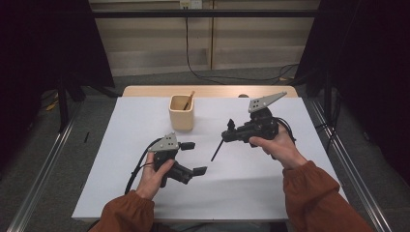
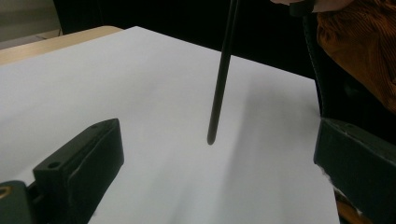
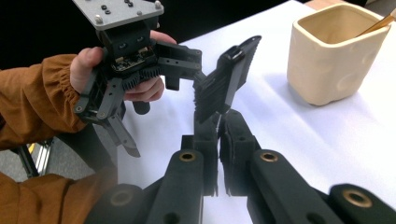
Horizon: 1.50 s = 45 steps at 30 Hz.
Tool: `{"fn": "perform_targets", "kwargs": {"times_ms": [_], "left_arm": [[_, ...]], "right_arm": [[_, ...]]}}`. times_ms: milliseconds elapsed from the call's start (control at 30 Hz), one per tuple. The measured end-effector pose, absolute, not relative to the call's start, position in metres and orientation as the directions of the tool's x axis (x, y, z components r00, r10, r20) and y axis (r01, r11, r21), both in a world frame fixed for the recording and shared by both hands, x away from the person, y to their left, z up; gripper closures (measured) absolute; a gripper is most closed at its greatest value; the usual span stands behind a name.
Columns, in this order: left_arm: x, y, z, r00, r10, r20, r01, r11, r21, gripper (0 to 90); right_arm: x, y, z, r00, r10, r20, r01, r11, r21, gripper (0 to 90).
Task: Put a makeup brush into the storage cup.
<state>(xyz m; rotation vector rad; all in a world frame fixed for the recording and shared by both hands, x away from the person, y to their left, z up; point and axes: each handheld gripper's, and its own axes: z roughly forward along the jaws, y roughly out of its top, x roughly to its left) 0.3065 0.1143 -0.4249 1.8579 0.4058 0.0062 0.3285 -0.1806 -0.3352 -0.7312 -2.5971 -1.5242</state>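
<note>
My right gripper [image 1: 228, 133] is shut on a thin black stick [image 1: 217, 150], which slants down and to the left, its lower tip close to the white sheet. In the left gripper view the black stick [image 2: 220, 79] hangs in front of the jaws, apart from them. My left gripper [image 1: 193, 157] is held low over the sheet, open, with nothing between its jaws [image 2: 217, 172]. In the right gripper view my right gripper [image 3: 219, 135] has its jaws pressed together, and the left gripper [image 3: 205, 74] is just beyond them. A cream cup [image 1: 182, 112] stands behind both.
The cream cup [image 3: 334, 56] holds a wooden stick [image 1: 188, 100]. A white sheet [image 1: 270, 174] covers the table, with a strip of bare wood [image 1: 208, 91] at the far edge. Metal rails and dark curtains flank the table.
</note>
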Motion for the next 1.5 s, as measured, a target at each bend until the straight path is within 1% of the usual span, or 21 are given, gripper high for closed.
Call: {"fn": "perform_targets", "kwargs": {"times_ms": [67, 200, 433, 533, 633, 833, 900, 1033, 1200, 1333, 1433, 1500], "left_arm": [[0.306, 0.114, -0.425, 0.94, 0.277, -0.2, 0.275, -0.268, 0.923, 1.6], [0.306, 0.113, -0.425, 0.941, 0.272, -0.2, 0.275, -0.273, 0.922, 1.5], [0.305, 0.111, -0.427, 0.942, 0.267, -0.202, 0.277, -0.28, 0.919, 1.5], [0.305, 0.11, -0.427, 0.94, 0.281, -0.192, 0.275, -0.292, 0.916, 2.1], [0.306, 0.109, -0.428, 0.938, 0.274, -0.21, 0.288, -0.29, 0.913, 1.9], [0.305, 0.107, -0.428, 0.938, 0.274, -0.212, 0.286, -0.27, 0.919, 1.9], [0.305, 0.106, -0.429, 0.938, 0.253, -0.236, 0.302, -0.263, 0.917, 4.2], [0.303, 0.1, -0.428, 0.941, 0.26, -0.219, 0.286, -0.26, 0.922, 3.5], [0.304, 0.092, -0.427, 0.946, 0.243, -0.215, 0.267, -0.204, 0.942, 3.5], [0.304, 0.083, -0.427, 0.942, 0.255, -0.219, 0.276, -0.215, 0.937, 4.4], [0.306, 0.079, -0.428, 0.943, 0.263, -0.206, 0.27, -0.234, 0.934, 6.5], [0.307, 0.077, -0.429, 0.945, 0.262, -0.194, 0.26, -0.245, 0.934, 10.8]], "right_arm": [[0.33, -0.179, -0.334, -0.886, 0.375, 0.272, 0.426, 0.432, 0.795, 85.8], [0.333, -0.172, -0.336, -0.898, 0.361, 0.252, 0.415, 0.503, 0.758, 85.8], [0.334, -0.159, -0.337, -0.91, 0.332, 0.247, 0.404, 0.587, 0.702, 85.8], [0.335, -0.156, -0.337, -0.908, 0.34, 0.243, 0.41, 0.614, 0.674, 85.7], [0.336, -0.153, -0.336, -0.907, 0.35, 0.237, 0.415, 0.638, 0.648, 85.8], [0.338, -0.15, -0.337, -0.906, 0.346, 0.245, 0.419, 0.636, 0.648, 85.8], [0.339, -0.15, -0.337, -0.905, 0.345, 0.247, 0.419, 0.633, 0.651, 85.8], [0.337, -0.149, -0.336, -0.908, 0.335, 0.25, 0.413, 0.623, 0.665, 85.7], [0.336, -0.148, -0.335, -0.909, 0.33, 0.253, 0.411, 0.618, 0.67, 85.8], [0.337, -0.147, -0.335, -0.909, 0.33, 0.253, 0.411, 0.615, 0.673, 85.7], [0.337, -0.148, -0.335, -0.908, 0.333, 0.254, 0.413, 0.612, 0.675, 85.8], [0.337, -0.148, -0.335, -0.907, 0.333, 0.256, 0.415, 0.61, 0.675, 85.7]]}}
